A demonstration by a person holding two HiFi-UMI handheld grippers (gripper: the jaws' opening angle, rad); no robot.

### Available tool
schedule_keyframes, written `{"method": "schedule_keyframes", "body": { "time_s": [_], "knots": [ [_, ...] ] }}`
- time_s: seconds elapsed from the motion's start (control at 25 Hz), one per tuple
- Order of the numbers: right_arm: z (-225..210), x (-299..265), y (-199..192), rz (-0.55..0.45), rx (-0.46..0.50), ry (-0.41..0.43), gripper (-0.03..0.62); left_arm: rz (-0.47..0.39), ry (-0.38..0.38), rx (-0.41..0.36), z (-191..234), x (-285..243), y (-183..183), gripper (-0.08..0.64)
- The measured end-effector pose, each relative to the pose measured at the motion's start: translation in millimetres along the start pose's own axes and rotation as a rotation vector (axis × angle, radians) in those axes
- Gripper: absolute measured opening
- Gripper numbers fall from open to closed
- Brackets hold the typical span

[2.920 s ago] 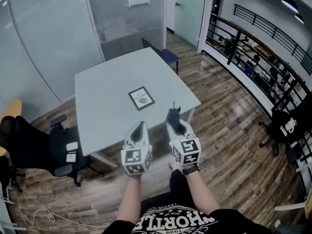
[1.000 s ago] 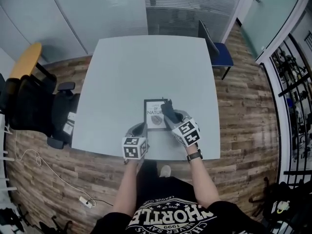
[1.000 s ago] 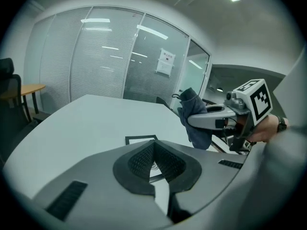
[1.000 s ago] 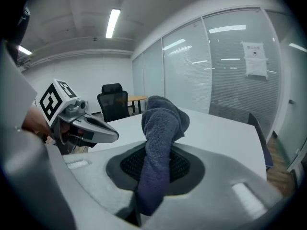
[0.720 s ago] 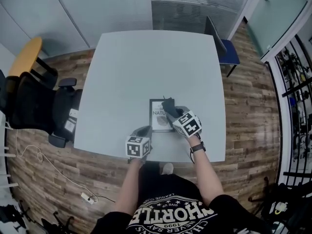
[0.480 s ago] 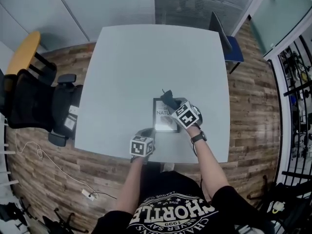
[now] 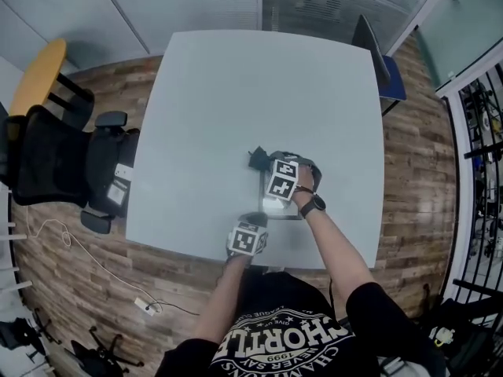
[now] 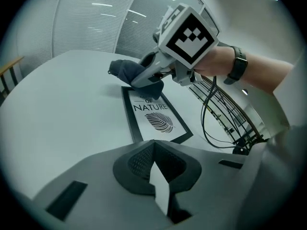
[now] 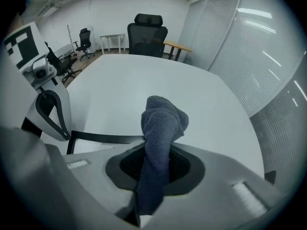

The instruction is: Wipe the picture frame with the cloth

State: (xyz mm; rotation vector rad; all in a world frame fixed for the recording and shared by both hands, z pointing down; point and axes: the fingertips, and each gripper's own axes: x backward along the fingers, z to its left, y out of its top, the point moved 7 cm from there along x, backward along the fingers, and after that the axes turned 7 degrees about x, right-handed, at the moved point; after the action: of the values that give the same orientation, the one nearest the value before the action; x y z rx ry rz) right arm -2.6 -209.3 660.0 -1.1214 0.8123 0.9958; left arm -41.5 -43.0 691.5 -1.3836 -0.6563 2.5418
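- Square pale grey table (image 7: 236, 93) on a wood-plank floor (image 7: 71, 289).
- Black office chair (image 7: 63, 171) beside the table's left edge.
- Blue chair (image 7: 393, 85) at its far right corner.
- Glass walls (image 7: 157, 6) behind.

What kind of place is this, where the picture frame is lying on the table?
Most likely an office meeting room. A large pale table stands on wood-look flooring, black office chairs sit beside it, and what look like frosted glass partition walls close off the far side.
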Motion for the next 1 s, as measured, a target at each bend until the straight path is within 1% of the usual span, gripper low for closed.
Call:
{"method": "schedule_keyframes", "body": {
  "time_s": [0.12, 0.2, 0.48, 0.64, 0.8, 0.92, 1.0],
  "knots": [
    [4, -13, 3, 0.032, 0.056, 0.038, 0.075, 0.035, 0.010, 0.019, 1, -10, -3, -0.008],
    [7, -19, 0, 0.057, 0.079, 0.057, 0.075, 0.044, 0.014, 0.035, 3, -11, -2, -0.008],
    [13, -20, -22, 0.092, 0.081, 0.058, 0.075, 0.039, 0.026, 0.066, 9, -9, -3, -0.008],
    [15, -7, -50, 0.138, 0.054, 0.038, 0.075, 0.032, 0.052, 0.075, 8, -1, 1, -0.006],
    [13, 8, -81, 0.171, -0.005, 0.003, 0.075, 0.028, 0.046, 0.081, 7, -4, 0, -0.006],
    [14, 10, -90, 0.167, -0.037, -0.004, 0.075, 0.024, 0.048, 0.085, 8, -4, -1, -0.006],
    [14, 11, -91, 0.162, -0.041, -0.006, 0.075, 0.019, 0.059, 0.089, 5, -1, 2, -0.006]
  ]
}}
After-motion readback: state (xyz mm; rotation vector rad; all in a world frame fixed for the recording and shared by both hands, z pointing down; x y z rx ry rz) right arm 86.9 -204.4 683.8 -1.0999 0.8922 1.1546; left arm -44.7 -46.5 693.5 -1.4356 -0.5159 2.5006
